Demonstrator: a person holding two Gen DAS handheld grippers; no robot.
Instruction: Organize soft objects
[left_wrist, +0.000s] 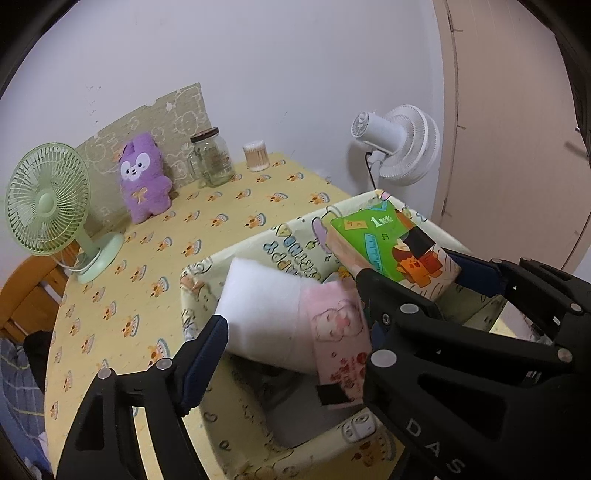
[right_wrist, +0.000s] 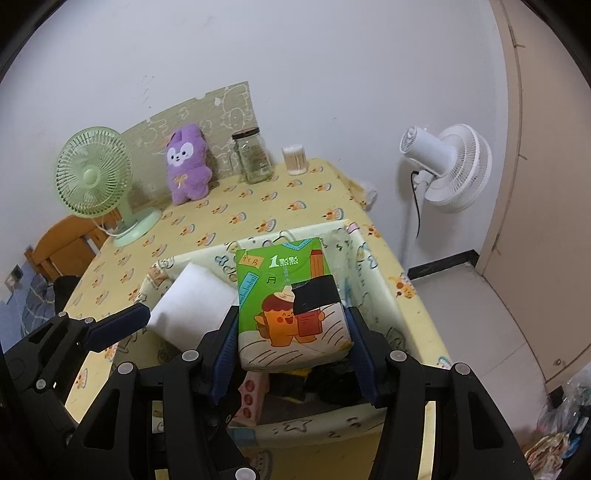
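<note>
Gripping the green tissue pack (right_wrist: 291, 306) in my right gripper (right_wrist: 291, 354) over the fabric bin (right_wrist: 314, 421), I see my left gripper (left_wrist: 291, 336) spread wide around the white-and-pink pack (left_wrist: 291, 325), pads apparently clear.

Both handheld grippers share one build: matte black plastic linkage arms with triangular cut-outs, joined by round silver pivot pins and small dark screws. The left gripper (left_wrist: 291, 343) fills the lower part of its own view; its fingers (left_wrist: 205, 356) carry dark navy ribbed pads, and white block letters "DAS" run along the arm at the lower right of the frame. The right gripper (right_wrist: 291, 345) has the same navy-padded fingers (right_wrist: 225, 352), with silver pins dotted along its black arms across the bottom of its view.
</note>
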